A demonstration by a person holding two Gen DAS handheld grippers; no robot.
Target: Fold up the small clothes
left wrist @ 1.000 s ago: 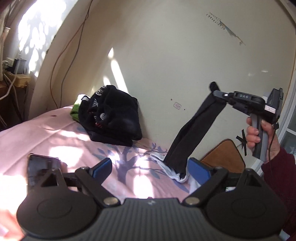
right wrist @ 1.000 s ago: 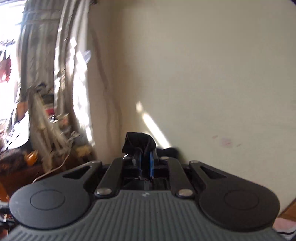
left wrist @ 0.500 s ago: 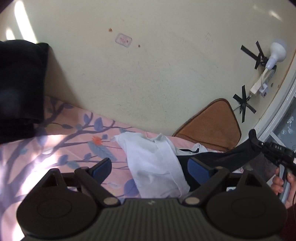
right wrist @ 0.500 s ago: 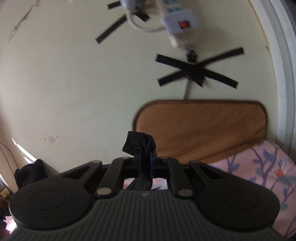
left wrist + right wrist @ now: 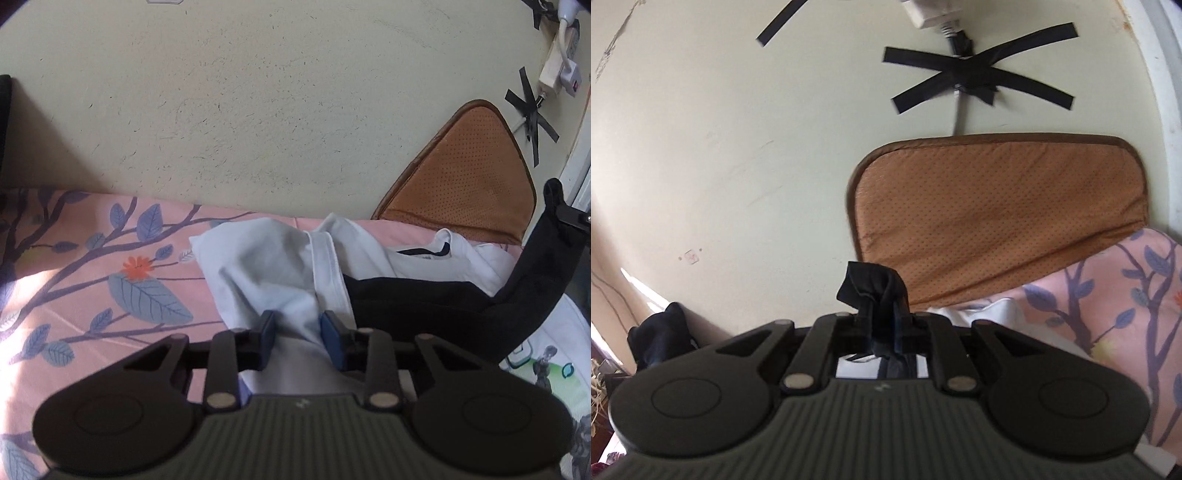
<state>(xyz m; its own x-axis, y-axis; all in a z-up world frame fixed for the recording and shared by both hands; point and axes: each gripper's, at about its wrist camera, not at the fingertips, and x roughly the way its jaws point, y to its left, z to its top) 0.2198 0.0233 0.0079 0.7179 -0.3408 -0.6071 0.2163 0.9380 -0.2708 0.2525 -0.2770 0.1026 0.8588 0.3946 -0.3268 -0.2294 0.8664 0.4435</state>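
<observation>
- Left hand-held gripper (image 5: 297, 334): a second ago its blue pads were spread wide over the bed. Now it has dropped down and the jaws are closing on a bunched ridge of the white garment (image 5: 273, 273). The cloth sits between the pads, but I can't tell whether they're actually biting it yet.
- Right hand-held gripper (image 5: 886, 328): pressed together on a tuft of the black garment (image 5: 873, 288), same pinch as a second ago. The jaws are easing apart just a hair, though the fabric is clearly clamped in there.
- In the left wrist view that black garment (image 5: 443, 310) was hanging long and high off the bed a second ago. Now it's low, draped across the white one, running up to the right gripper at the picture's right edge.
- All of this is at the wall-side edge of the bed (image 5: 92, 295) with the pink floral sheet, right by the brown cushion (image 5: 469, 177) leaning against the wall.
- My read: nothing is folded yet. The black piece has been brought down onto the pile, and the left hand looks to be picking up or clearing the white one. Risk is the two getting tangled together.
</observation>
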